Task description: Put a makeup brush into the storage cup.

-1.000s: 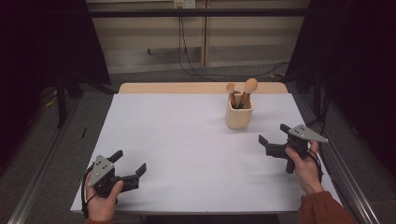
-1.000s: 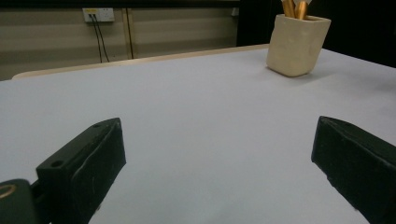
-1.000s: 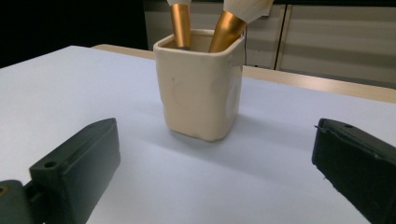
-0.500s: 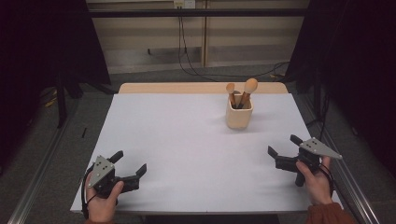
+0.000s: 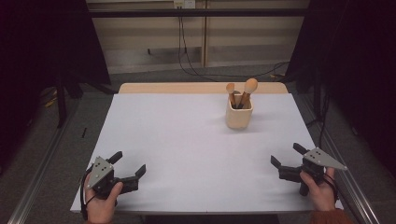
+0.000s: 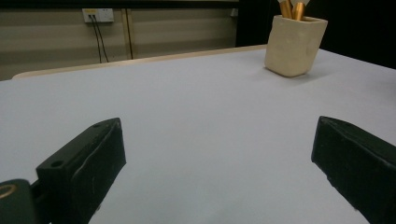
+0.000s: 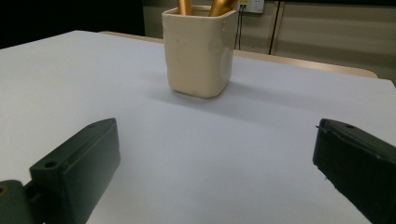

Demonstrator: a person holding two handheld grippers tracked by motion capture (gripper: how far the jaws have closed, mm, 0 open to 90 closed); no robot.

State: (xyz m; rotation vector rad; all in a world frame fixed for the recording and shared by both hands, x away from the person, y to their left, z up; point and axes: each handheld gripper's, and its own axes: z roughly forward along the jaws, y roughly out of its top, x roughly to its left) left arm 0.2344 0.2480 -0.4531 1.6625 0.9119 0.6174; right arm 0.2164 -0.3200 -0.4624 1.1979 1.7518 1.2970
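Both hand-held grippers, left (image 5: 128,164) and right (image 5: 286,156), rest wide open and empty on the white bench (image 5: 187,140). A careless reach could tip the cream square pot (image 5: 238,116) holding what seem wooden spoons (image 5: 246,91).

Left tongs (image 5: 129,164) and right tongs (image 5: 287,156) gape, empty.
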